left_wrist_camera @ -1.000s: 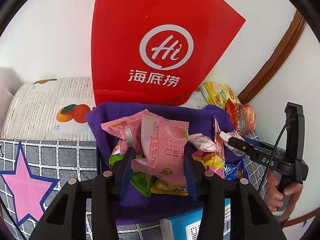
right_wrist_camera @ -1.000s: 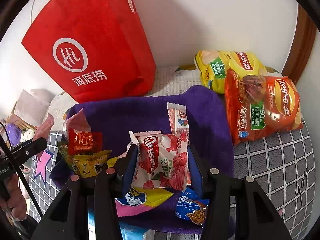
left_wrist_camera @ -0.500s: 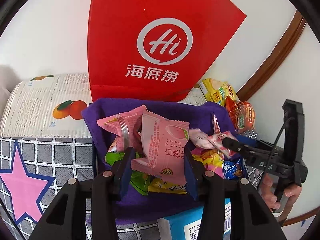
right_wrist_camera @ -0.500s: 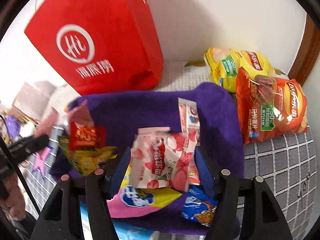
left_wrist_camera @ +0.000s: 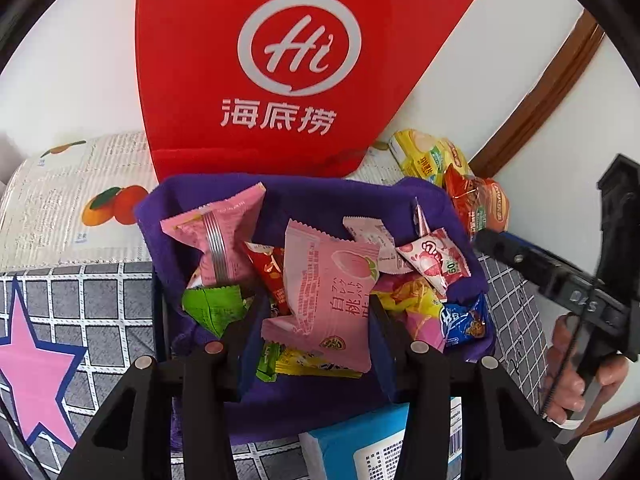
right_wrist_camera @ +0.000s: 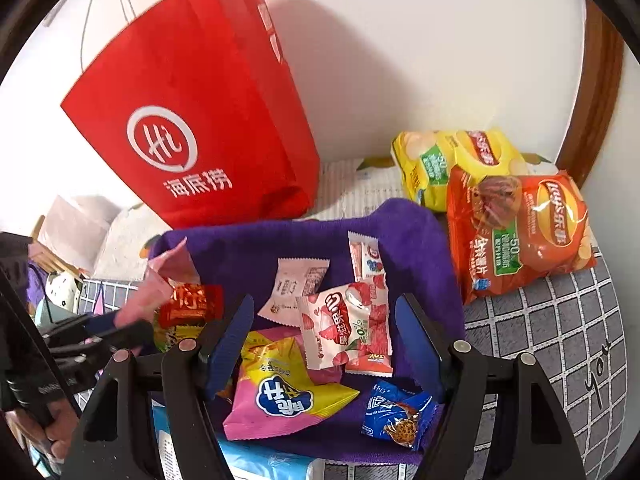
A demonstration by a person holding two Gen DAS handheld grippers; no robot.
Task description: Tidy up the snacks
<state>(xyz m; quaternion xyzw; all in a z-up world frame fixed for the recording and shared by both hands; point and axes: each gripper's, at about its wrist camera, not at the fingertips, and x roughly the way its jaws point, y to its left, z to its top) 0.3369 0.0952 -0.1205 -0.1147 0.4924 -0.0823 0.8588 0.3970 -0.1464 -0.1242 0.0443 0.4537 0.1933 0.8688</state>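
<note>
Left wrist view shows the left hand-held gripper [left_wrist_camera: 316, 316] clamped on a pink peach packet [left_wrist_camera: 330, 294], its pads pressing the wrapper's two side edges so the packet stands upright above the purple basket [left_wrist_camera: 280, 196]. Held by the edges like this, the packet hangs free of the pile just beneath it, probably so it can be dropped in or carried off without dragging other snacks along.

In the right wrist view the right hand-held gripper [right_wrist_camera: 326, 346] stands with its jaws well apart over the same basket. A strawberry packet [right_wrist_camera: 346, 326] lies between and just ahead of them, resting on the heap, with neither pad touching it; it looks released there. A yellow and pink bag [right_wrist_camera: 280, 392] lies below the left jaw and a small blue cookie packet [right_wrist_camera: 396, 414] near the right one.

Beyond the basket, far from both grippers, a red paper bag [right_wrist_camera: 192, 120] leans at the wall, and two chip bags [right_wrist_camera: 516, 228] lie on the checked cloth [right_wrist_camera: 552, 328] to the right, outside the basket, likely too bulky or not yet sorted.
</note>
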